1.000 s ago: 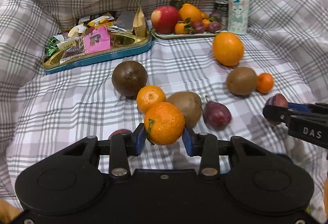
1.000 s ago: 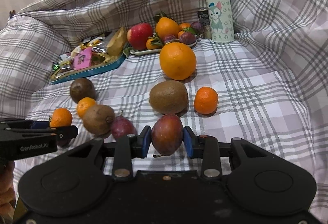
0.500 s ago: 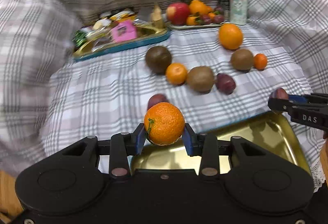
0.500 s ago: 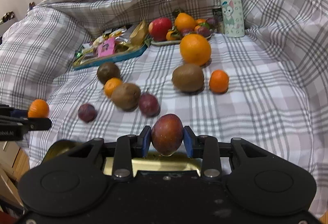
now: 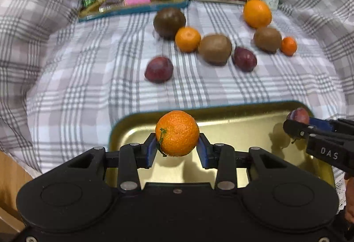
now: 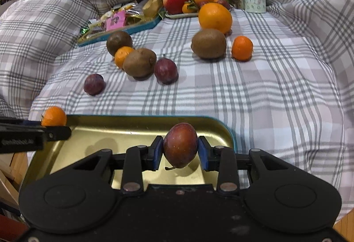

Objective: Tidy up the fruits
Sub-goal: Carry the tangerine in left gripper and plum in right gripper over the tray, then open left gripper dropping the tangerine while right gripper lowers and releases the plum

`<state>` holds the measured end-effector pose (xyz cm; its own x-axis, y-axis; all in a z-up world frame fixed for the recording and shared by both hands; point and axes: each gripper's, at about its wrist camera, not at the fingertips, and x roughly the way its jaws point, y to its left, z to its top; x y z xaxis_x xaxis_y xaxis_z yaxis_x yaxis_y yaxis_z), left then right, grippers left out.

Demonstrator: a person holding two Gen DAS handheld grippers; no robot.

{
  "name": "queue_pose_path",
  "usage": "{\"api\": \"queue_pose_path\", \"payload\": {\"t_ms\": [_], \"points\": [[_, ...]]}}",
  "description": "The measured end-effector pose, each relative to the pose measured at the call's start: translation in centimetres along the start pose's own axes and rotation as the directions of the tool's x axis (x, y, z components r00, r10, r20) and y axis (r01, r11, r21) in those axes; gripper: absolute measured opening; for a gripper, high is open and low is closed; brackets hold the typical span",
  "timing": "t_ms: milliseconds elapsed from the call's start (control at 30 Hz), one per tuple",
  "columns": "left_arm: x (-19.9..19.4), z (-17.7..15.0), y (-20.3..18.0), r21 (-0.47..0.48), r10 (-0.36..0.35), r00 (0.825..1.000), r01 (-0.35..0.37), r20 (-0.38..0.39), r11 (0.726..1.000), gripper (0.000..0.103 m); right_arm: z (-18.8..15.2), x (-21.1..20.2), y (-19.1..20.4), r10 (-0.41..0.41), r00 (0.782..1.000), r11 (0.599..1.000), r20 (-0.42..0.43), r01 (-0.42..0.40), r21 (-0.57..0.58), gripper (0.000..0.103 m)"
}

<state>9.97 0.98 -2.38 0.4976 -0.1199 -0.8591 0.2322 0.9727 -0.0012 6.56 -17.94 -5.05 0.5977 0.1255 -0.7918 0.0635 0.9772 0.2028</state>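
Our left tool (image 5: 177, 149) clamps a round orange mandarin (image 5: 177, 133), stem left; our right tool (image 6: 180, 152) pinches an oval dark-red plum (image 6: 180, 145), long axis upright, stalk down, both over the gold metal tray (image 6: 124, 129).

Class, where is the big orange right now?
In the right wrist view, the big orange sits far back on the cloth, between the kiwi and fruit plate.

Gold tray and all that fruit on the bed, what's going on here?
A person is sorting fruit with two handheld grippers. The left gripper is shut on a mandarin and the right gripper on a plum, both above the empty gold tray. More loose fruit lies on the checked blanket.
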Motion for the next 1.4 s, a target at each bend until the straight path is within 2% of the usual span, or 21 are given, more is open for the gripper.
{"api": "queue_pose_path", "payload": {"t_ms": [300, 567, 1100, 1400], "points": [[0.9, -1.1, -0.1, -0.007, 0.017, 1.0, -0.017, -0.02, 1.0, 0.047, -0.3, 0.4, 0.0, -0.014, 1.0, 1.0, -0.016, 0.014, -0.001, 0.036], [1.3, -1.9, 0.0, -0.023, 0.002, 0.999, -0.003, -0.044, 1.0, 0.047, -0.4, 0.7, 0.0, -0.009, 0.999, 1.0, -0.031, 0.009, 0.002, 0.036], [0.2, -4.2, -0.5, 0.013, -0.006, 0.997, 0.007, -0.078, 1.0, 0.047, -2.7, -0.8, 0.2, 0.001, 0.995, 0.999, -0.1, -0.006, -0.053, 0.036], [-0.1, -4.7, -0.4, 0.009, -0.015, 0.996, 0.016, -0.087, 1.0, 0.047, -3.0, -1.1, 0.4, -0.001, 0.995, 0.997, -0.099, -0.006, -0.073, 0.036]]}}
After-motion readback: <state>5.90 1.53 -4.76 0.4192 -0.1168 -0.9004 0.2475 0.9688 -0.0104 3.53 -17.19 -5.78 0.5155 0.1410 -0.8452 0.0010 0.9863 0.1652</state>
